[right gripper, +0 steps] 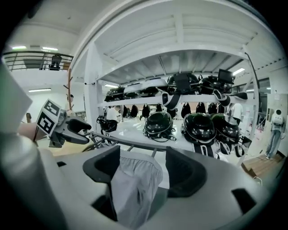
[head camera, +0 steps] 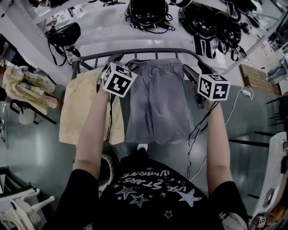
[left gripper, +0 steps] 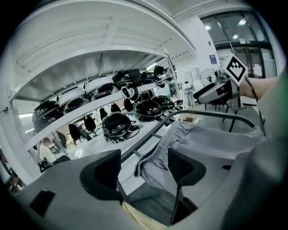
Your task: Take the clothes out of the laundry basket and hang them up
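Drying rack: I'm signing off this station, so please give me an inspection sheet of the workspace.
Surface: metal rack rail, grey floor below.
Job's things: grey shorts and cream garment draped over rail, side by side.
Clutter: bundled clothes at far left.
Grippers: left gripper and right gripper open, shorts' top edge between jaws of each.
Cables: black cable hanging by right forearm; white lead on floor.
Surroundings: black helmets behind rack.

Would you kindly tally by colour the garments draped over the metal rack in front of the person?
Grey: 1, the shorts
Pale yellow: 1, the garment beside them
Total: 2 on the rack
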Available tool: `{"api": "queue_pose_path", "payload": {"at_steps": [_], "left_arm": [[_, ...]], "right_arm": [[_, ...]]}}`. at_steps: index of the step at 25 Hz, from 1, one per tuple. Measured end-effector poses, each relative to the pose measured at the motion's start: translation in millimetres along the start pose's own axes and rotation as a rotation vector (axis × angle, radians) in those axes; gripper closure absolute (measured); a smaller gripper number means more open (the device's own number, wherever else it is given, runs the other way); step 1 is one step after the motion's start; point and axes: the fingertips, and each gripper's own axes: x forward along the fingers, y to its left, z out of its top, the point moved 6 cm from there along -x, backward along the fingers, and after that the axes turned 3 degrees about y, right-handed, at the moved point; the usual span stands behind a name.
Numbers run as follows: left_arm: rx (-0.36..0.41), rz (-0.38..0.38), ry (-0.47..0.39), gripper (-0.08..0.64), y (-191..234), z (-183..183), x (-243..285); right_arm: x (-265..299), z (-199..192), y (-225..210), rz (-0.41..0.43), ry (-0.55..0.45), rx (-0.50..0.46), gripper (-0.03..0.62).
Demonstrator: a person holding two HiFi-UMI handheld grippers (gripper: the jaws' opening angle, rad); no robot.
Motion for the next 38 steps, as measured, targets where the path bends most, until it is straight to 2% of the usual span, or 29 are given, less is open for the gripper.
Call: {"api": "queue_pose_path", "payload": {"at_steps": [3, 10, 15, 22, 30, 38], "left_arm": [[-0.070, 0.005, -0.084, 0.242, -13.2, 3.0, -27.7], [-0.185, 0.043, -0.237, 0.433, -47.2, 3.3, -93.4], [-0.266, 0.077, -0.310, 0.525, -72.8, -8.7, -138.9], [-0.314, 0.051, -0.318, 0.543, -128.4, -45.4, -198.3], [-0.333, 0.022, -0.275, 0.543, -193.7, -97.6, -250.5], [-0.360, 0.000, -0.250, 0.543, -220.7, -130.3, -271.7]], "right_arm": [[-25.2, 7.0, 18.3, -0.007, -0.056, -0.032, 0.310], [-82.4, 1.2, 51.9, -0.013, -0.145, -0.043, 0.399], [-124.5, -17.4, 72.5, -0.021, -0.188, -0.019, 0.473], [-187.2, -59.8, 98.9, -0.048, -0.235, 0.018, 0.575], [-236.6, -109.3, 131.9, -0.003, -0.282, 0.078, 0.581], [-262.1, -138.1, 160.4, 0.018, -0.281, 0.086, 0.581]]}}
